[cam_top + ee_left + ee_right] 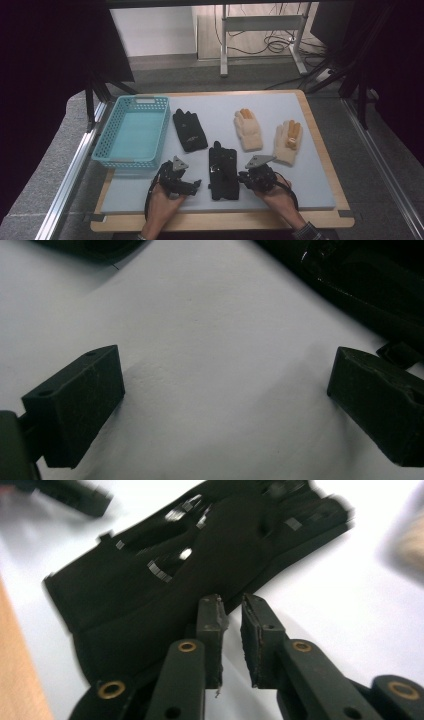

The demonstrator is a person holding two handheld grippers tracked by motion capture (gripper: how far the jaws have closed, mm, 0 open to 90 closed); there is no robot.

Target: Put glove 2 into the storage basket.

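A black glove point(223, 171) lies flat on the white mat between my two grippers. My left gripper point(198, 185) rests just left of its cuff, jaws wide apart over bare mat. In the left gripper view point(225, 400) the glove point(365, 285) sits beyond the right jaw, apart from it. My right gripper point(243, 176) is at the glove's right edge. In the right gripper view point(232, 625) its jaws are nearly together with a slim gap, their tips at the edge of the glove point(190, 565), and nothing shows between them. That view is blurred.
A second black glove point(190, 130) lies farther back, beside a blue basket point(107, 150) at the left. Two cream gloves point(248, 131) point(288, 142) with orange fingertips lie at the right. The wooden table edge point(225, 220) runs along the front.
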